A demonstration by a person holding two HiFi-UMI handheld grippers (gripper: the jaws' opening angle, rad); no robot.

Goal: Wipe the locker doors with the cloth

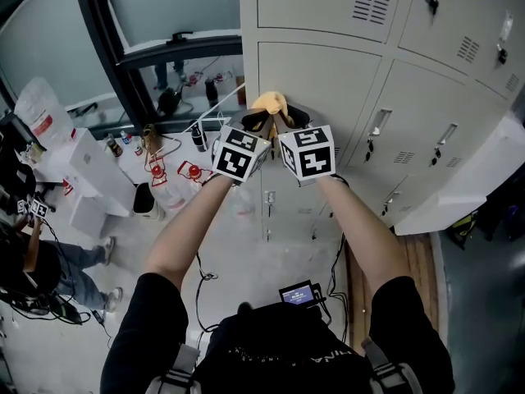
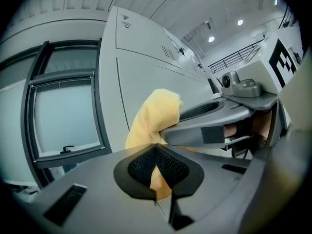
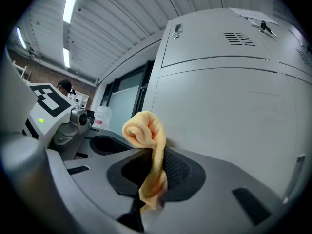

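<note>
1 cloth (image 1: 271, 103) | 2 grippers: left gripper (image 1: 258, 121), right gripper (image 1: 289, 119), both clamped on it | near locker door (image 1: 328, 89)

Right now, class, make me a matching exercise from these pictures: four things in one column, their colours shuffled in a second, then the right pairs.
Things:
1. cloth
2. locker door
3. window frame
4. marker cube

Colours:
A. black and white squares
B. pale grey
C. yellow
D. dark, nearly black all over

Pairs: 1-C, 2-B, 3-D, 4-A.
</note>
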